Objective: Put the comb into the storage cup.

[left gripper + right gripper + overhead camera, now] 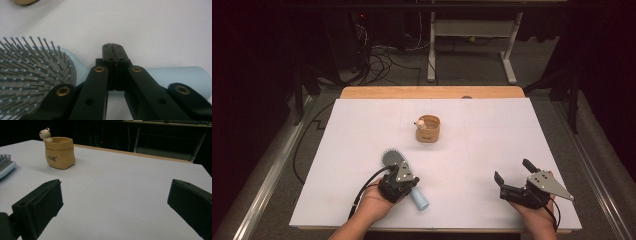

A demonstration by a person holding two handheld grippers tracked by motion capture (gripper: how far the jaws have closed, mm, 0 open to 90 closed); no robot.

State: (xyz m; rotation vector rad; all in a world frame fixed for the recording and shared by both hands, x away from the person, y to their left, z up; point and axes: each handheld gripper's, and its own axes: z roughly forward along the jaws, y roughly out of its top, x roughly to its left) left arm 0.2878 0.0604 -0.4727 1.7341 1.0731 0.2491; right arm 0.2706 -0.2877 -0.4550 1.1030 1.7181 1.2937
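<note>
Hairbrush flat on white table, pale-blue handle under left gripper, jaws pressed together above it, not around it. Right gripper spread wide, well apart. Tan pot beyond.

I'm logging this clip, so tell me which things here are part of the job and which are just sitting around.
In use:
left gripper, jaws closed over the hairbrush
hairbrush, light blue, lying flat

Lying about:
tan pot with a small bear figure
right gripper, open, holding nothing
</note>
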